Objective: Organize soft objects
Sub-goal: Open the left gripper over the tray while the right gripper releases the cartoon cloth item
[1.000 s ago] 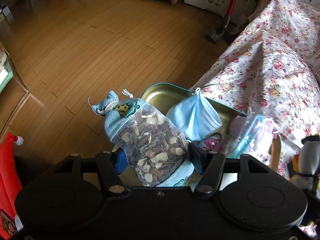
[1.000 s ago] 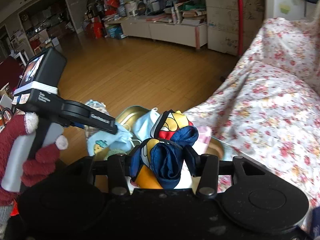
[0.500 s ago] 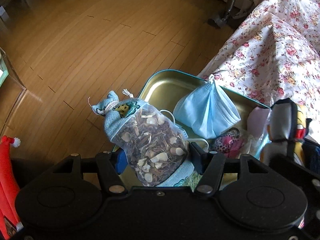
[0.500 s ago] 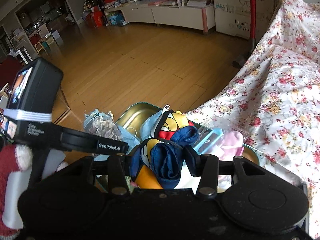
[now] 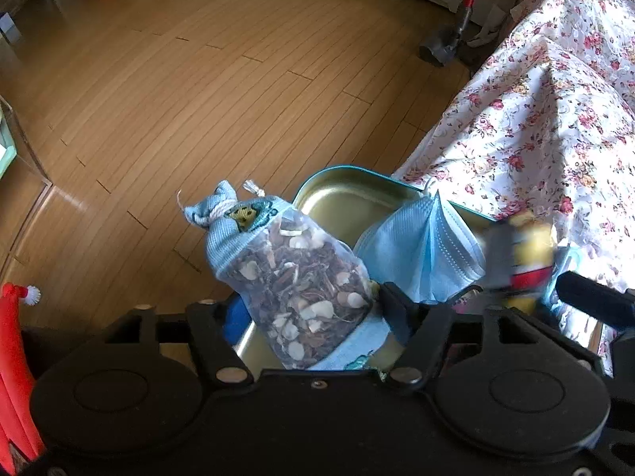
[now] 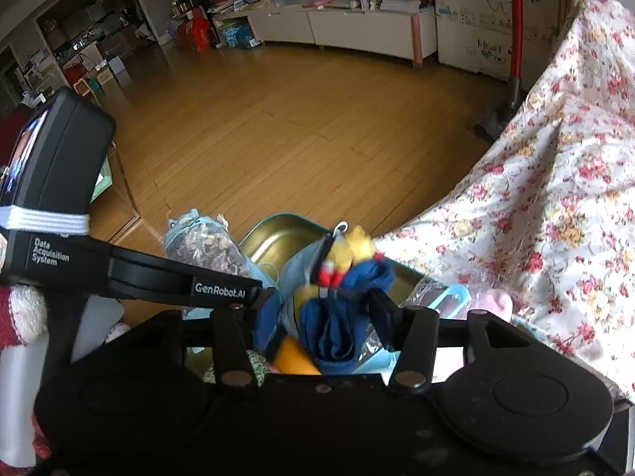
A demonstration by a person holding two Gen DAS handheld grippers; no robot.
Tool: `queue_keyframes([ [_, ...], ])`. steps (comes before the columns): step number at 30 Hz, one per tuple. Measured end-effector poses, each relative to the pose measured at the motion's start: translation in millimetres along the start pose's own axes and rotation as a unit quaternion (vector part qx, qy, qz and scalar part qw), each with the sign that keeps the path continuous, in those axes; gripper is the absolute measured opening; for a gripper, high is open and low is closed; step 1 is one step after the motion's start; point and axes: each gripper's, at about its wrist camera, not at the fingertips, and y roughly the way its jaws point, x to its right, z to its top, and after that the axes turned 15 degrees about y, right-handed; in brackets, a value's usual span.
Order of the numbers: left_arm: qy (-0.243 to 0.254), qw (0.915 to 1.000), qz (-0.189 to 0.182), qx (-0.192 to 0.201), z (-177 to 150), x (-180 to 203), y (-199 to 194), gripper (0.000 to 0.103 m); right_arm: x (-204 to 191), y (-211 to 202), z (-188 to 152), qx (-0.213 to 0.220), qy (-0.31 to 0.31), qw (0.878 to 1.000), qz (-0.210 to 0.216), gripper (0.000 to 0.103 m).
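Note:
A mesh sachet (image 5: 293,277) of dried herbs with a blue tied top lies between the fingers of my left gripper (image 5: 313,309), over the near rim of a gold tin tray (image 5: 345,198). The jaws are opening, and the pads still look pressed against it. A blue face mask (image 5: 420,254) rests in the tray. My right gripper (image 6: 325,313) has a blue, yellow and red soft toy (image 6: 341,289) bunched between its opening jaws, its top blurred, above the tray (image 6: 278,234). The toy (image 5: 528,254) also shows beside the mask.
A floral cloth (image 5: 555,119) covers the furniture right of the tray. Wooden floor (image 5: 198,79) spreads beyond. A clear packet (image 6: 448,301) with blue and pink items lies in the tray. A red hat (image 5: 16,317) hangs at left. A gloved hand (image 6: 20,317) holds the left device.
Both grippers have come down closer to the tray. The right one swung in from the right, bringing the toy beside the mask. The toy's cloth now hangs longer between the fingers.

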Motion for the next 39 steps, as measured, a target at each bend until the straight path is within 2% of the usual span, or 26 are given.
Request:
queue_keyframes([
  [10,0.000,1.0000,0.010,0.000,-4,2,-4,0.068,4,-9,-4,0.003,0.002,1.000,-0.012,0.054],
  [20,-0.002,0.9998,0.020,0.006,-19,9,-25,0.068,20,-40,-16,0.013,0.024,0.999,-0.031,0.054],
  [24,0.004,0.9994,0.033,0.012,-29,20,-38,0.068,27,-57,-26,0.013,0.037,0.998,-0.038,0.054],
  [39,0.035,0.9986,0.038,0.016,-75,76,-70,0.069,65,-100,-78,-0.002,0.083,0.994,-0.072,0.055],
])
